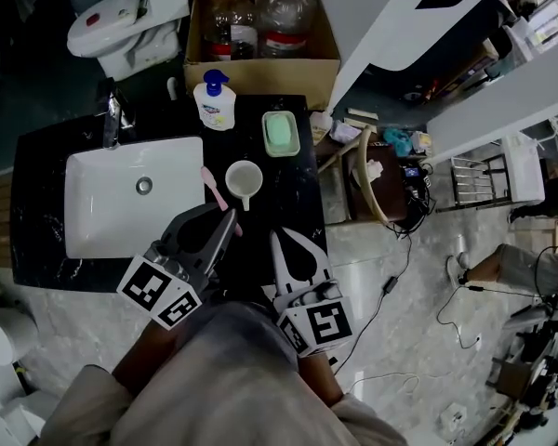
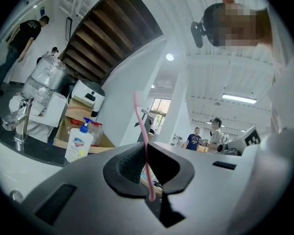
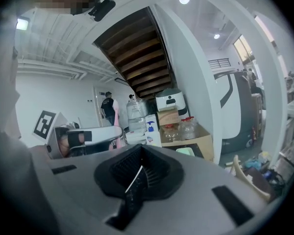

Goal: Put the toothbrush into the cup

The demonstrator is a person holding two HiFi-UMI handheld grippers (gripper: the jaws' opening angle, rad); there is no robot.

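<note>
Left tongs (image 2: 146,156) around half-hidden toothbrush (image 2: 139,114)

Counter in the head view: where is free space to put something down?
Bare counter lies right of the cup, below the soap dish, and left of the sink. The back is crowded: faucet, bottle, soap dish. The left gripper, shut on the toothbrush, fills the gap between sink and cup.

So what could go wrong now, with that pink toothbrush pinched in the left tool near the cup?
The left tool grips the thin toothbrush near one end, so most of it sticks out; it may swivel or slip. The cup has a small mouth and stands free by the sink, so a poorly aimed brush could knock it over.
</note>
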